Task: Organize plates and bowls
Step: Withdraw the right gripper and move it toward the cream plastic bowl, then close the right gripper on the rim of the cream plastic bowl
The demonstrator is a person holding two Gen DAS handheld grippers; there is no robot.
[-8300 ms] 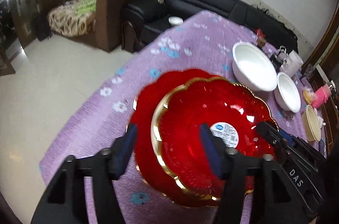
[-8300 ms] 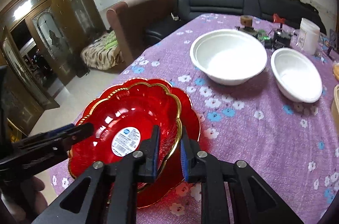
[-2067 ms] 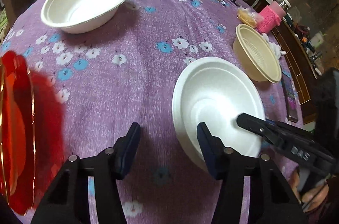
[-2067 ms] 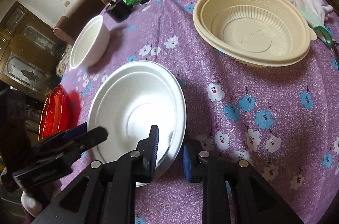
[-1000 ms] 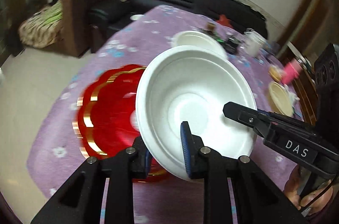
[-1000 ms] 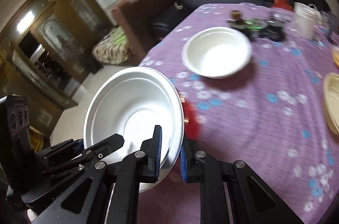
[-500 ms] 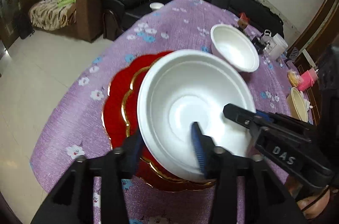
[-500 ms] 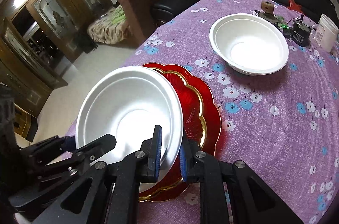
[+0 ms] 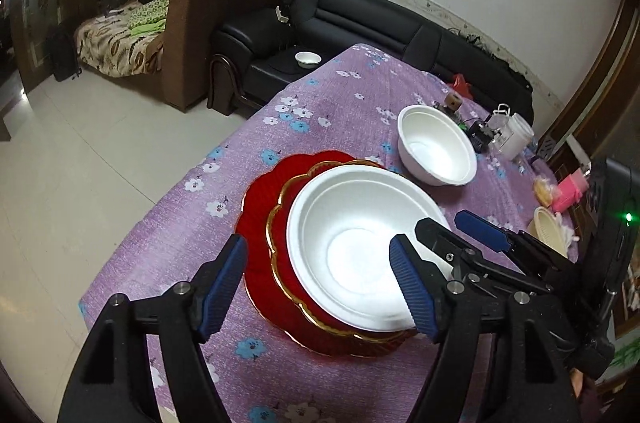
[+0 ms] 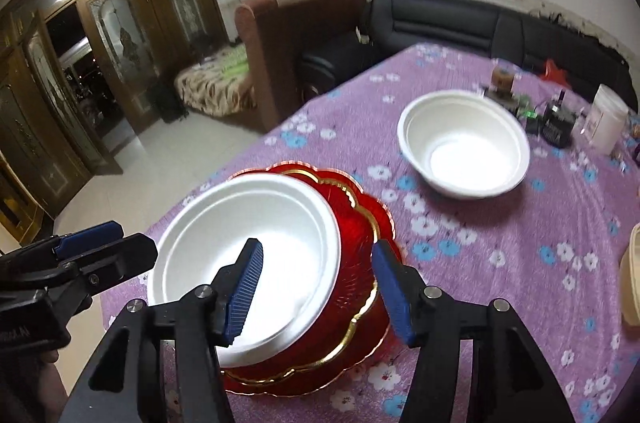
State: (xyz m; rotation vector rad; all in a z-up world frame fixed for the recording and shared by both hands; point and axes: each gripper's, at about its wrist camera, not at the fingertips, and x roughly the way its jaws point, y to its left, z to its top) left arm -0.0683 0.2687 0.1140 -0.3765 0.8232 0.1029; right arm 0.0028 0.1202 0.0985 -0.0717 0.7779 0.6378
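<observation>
A white foam bowl (image 9: 352, 247) sits inside a red gold-rimmed bowl (image 9: 280, 223), which rests on a red plate (image 9: 256, 195) on the purple flowered tablecloth. My left gripper (image 9: 320, 283) is open, its fingers spread on either side of the bowl's near rim. My right gripper (image 10: 316, 283) is open too, straddling the white bowl's (image 10: 256, 235) right rim; the red bowl (image 10: 360, 283) shows beneath. A second, deeper white bowl (image 9: 436, 151) stands farther back, also in the right wrist view (image 10: 464, 147).
A beige bowl (image 9: 550, 227) and a pink item (image 9: 572, 189) sit at the table's right edge. A white tub (image 10: 608, 119) and small gadgets (image 10: 556, 127) stand at the back. The table edge (image 9: 132, 247) drops to tiled floor at left; sofas stand behind.
Both grippers have opened and let go of the white bowl, which now rests in the red bowl. Both have drawn back slightly.
</observation>
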